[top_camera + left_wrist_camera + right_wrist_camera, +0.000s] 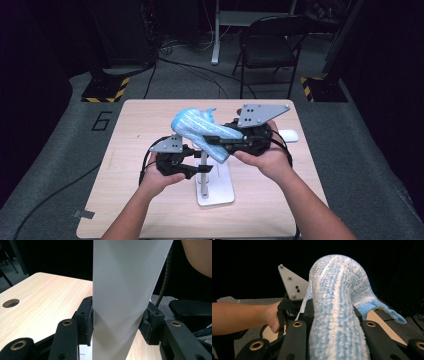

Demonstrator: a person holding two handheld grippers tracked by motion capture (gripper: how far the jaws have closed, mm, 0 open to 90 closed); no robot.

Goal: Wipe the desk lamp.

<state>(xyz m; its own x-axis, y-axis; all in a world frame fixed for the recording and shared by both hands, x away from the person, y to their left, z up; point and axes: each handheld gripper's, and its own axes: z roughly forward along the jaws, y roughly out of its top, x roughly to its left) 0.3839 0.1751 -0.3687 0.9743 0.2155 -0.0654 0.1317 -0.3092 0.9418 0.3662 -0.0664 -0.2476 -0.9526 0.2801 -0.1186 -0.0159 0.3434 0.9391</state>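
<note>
While the left gripper (200,170), nearest the person, is clamping the white upright post (125,290) of the stand (216,192) between its pads, the right gripper (220,142) is holding a blue-and-white striped towel (200,127) just above it, its jaws closed on the bunched cloth. In the left gripper view the post is standing straight up between the two jaws, both pads pressing on its sides, so the stand is being steadied on the wooden table (140,125). In the right gripper view the towel (339,315) is running out from between the jaws, arching upward ahead of them and drooping beyond, with a loose corner hanging off to one side; the left hand (273,317) and its grey plate (293,285) are showing past the cloth. By this evidence the grasp and the lift appear done: the towel is raised clear of the table and is sitting over the top of the post. Whether it is already touching the post cannot be told. What seems left is draping the cloth over the stand and releasing it. Farther off, a small white object (289,135) is lying on the table beyond the right hand (267,155), and a folding chair (267,50) is standing past the table's far edge.
</note>
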